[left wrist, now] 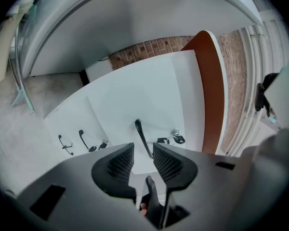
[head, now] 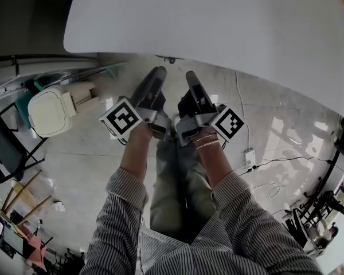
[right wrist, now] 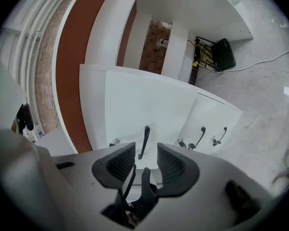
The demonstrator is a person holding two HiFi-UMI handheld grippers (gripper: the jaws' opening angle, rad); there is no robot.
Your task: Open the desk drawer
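A white drawer unit stands under the white desk top [head: 218, 22]. In the left gripper view its nearest drawer front [left wrist: 149, 100] bears a black bar handle [left wrist: 142, 134] with a lock and keys [left wrist: 175, 138] beside it. My left gripper [left wrist: 143, 159] is open, and the handle's near end shows in the gap just beyond the pads, which do not press on it. In the right gripper view the same handle [right wrist: 145, 139] lines up with the gap of my open right gripper [right wrist: 146, 160]. Seen from the head, the left gripper [head: 159, 73] and right gripper [head: 192, 78] point side by side under the desk edge.
Two more drawer fronts with black handles [left wrist: 82, 139] [right wrist: 201, 135] sit beside the nearest one. A brown side panel [left wrist: 213, 90] borders the unit. On the floor are a white bin [head: 49, 110], a black chair [head: 6, 148] and a power strip with cables [head: 249, 156].
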